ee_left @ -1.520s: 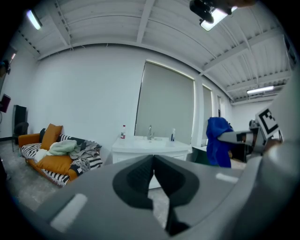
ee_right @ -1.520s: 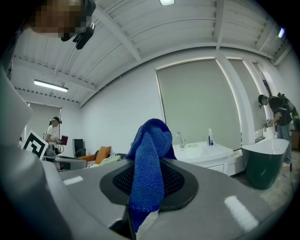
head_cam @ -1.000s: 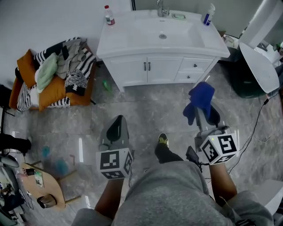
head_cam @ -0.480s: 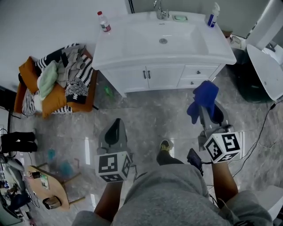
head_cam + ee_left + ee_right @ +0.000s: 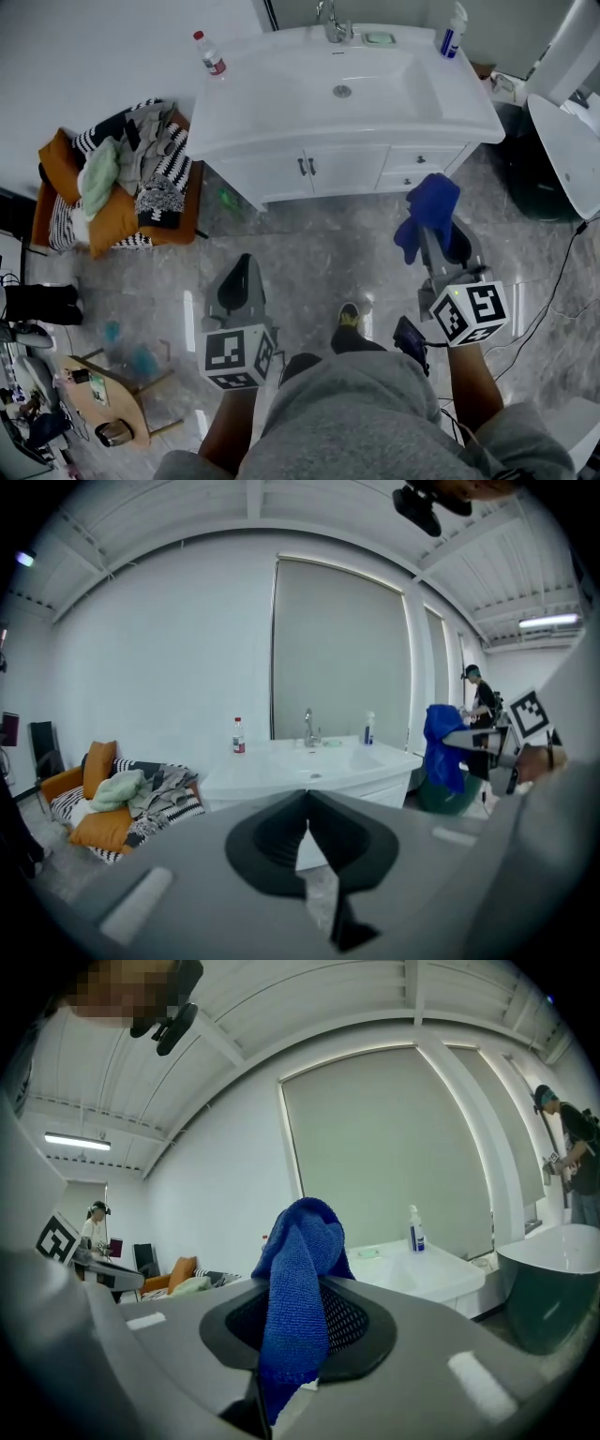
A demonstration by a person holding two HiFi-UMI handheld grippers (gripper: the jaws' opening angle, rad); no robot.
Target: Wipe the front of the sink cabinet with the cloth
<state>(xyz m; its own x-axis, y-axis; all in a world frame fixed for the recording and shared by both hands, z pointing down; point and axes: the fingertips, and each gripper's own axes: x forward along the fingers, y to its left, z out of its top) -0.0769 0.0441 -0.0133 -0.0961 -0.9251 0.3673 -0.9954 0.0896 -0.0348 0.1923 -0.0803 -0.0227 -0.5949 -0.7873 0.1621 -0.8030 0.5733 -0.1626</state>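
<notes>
Holding the blue cloth [image 5: 427, 211] clamped, the right tongs [image 5: 439, 246] hover well short of the sink cabinet [image 5: 352, 167], whose white front lies ahead of both tongs. I judge that no wiping has begun and the whole front remains. The cloth's long axis runs forward from the tongs toward the cabinet, its loose ends drooping. The left tongs [image 5: 242, 272] are pressed together, empty.
</notes>
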